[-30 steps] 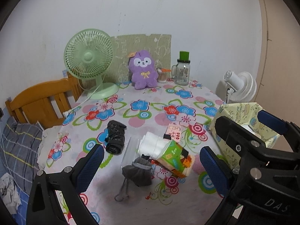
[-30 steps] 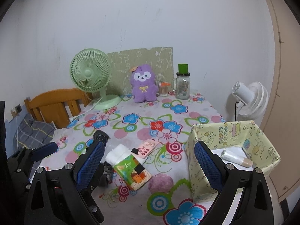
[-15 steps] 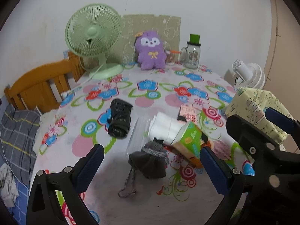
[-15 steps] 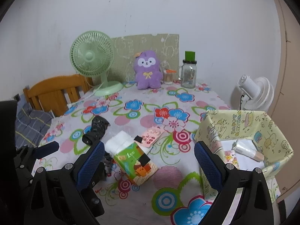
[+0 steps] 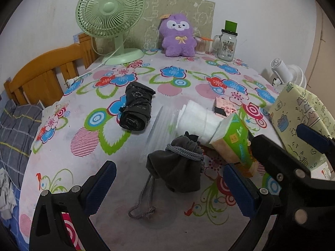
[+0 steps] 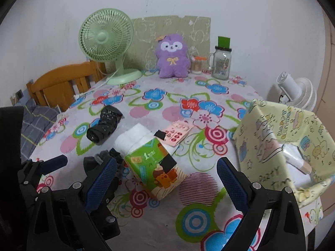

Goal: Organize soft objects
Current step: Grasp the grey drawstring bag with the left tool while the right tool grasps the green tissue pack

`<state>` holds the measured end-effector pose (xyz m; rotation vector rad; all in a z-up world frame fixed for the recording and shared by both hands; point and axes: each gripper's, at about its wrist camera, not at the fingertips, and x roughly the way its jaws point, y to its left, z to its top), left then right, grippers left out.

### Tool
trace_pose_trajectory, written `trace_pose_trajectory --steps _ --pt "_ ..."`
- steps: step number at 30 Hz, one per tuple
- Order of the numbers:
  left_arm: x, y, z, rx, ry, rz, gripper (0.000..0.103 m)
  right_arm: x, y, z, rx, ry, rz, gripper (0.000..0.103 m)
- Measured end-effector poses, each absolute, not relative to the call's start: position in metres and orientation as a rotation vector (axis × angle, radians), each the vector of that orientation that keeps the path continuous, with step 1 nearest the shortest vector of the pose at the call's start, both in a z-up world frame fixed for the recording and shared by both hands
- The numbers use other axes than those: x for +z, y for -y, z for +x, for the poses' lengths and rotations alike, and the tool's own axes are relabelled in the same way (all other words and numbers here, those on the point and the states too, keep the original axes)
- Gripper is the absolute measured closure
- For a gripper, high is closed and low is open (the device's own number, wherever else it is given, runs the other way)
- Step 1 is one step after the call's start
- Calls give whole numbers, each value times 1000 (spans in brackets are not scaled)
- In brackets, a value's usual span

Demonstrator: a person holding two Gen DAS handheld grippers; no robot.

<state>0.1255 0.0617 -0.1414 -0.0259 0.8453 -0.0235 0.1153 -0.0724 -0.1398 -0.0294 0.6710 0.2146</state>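
Hovering over the flowered table point(image 5: 167, 230) with the left claw point(image 5: 167, 173) spread wide and gripping nothing. Framing a grey drawstring pouch point(image 5: 175, 171) just ahead, between the pads, with its cord point(image 5: 142, 205) trailing nearest of all.

Risking, probably, a snag: catching that loose cord on a pad and dragging the pouch instead of lifting it. Risking too a nudge to the green tissue pack point(image 6: 155, 171) leaning just right of the pouch, and a crumpling of the clear plastic bag point(image 5: 161, 125) lying just beyond it. Crowding the other tool also: hanging close at the right with the right claw point(image 6: 166, 165), likewise wide open and empty, aiming over the tissue pack, so possibly knocking frames together when closing in.

Leaving open cloth to the left of the left claw, running out to the table's rounded edge. Passing, farther ahead, a white paper roll point(image 5: 196, 121), a black rolled bag point(image 5: 136, 108) ahead-left and a pink card point(image 6: 178, 133). Standing right of the right claw, at the table's edge, a yellow-green box point(image 6: 282, 146), open-topped, likely the destination, with a small roll point(image 6: 297, 163) inside.

Backing the far edge, well ahead: a green fan point(image 5: 111, 10), a purple plush point(image 5: 178, 35) and a glass jar point(image 5: 227, 41) against the wall.
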Motion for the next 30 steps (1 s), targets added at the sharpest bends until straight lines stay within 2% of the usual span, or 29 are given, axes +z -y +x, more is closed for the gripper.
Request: trace_pose_trajectory --steps 28,29,30 --pt "-171 -58 145 -39 -908 4 9 -186 57 162 244 -801 -52 6" --pt "-171 -58 145 -40 -906 5 10 -187 56 163 249 -803 -51 12" --pt "-171 -57 145 -42 -905 7 11 -188 55 164 260 -813 -49 24"
